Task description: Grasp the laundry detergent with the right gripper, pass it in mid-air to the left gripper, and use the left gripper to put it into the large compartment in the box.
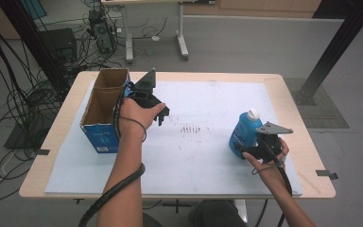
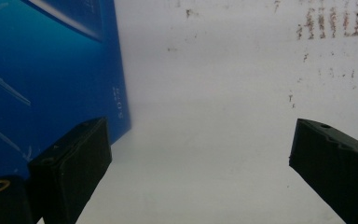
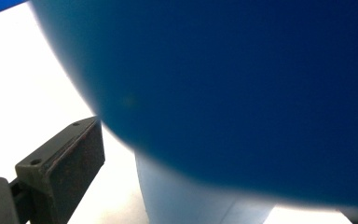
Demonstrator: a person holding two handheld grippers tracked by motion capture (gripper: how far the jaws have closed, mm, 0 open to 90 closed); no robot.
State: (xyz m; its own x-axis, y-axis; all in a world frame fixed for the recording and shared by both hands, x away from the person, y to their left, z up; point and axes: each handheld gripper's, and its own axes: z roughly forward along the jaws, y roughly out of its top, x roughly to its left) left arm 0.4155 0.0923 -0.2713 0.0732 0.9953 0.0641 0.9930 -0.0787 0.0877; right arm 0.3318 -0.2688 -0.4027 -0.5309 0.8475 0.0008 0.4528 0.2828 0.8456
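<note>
High view: right claw [image 1: 248,150] presses against the blue bottle [image 1: 244,133] at the desk's [image 1: 274,82] right side, grip unclear; left claw [image 1: 163,113] hangs wide open beside the cardboard box [image 1: 103,109].

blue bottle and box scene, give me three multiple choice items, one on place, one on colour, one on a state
1. Where does the blue bottle stand?
A. at the right tool
B. inside the cardboard box
C. on the floor

2. What colour is the bottle's cap?
A. red
B. white
C. black

3. How are the left tool jaws?
A. shut on the box
B. shut on nothing
C. open, nothing between them

Key: 1 A, the high view shows it upright at the right tool; 2 B, the cap shows white; 3 C, the left gripper view shows bare mat between the wide jaws.
</note>
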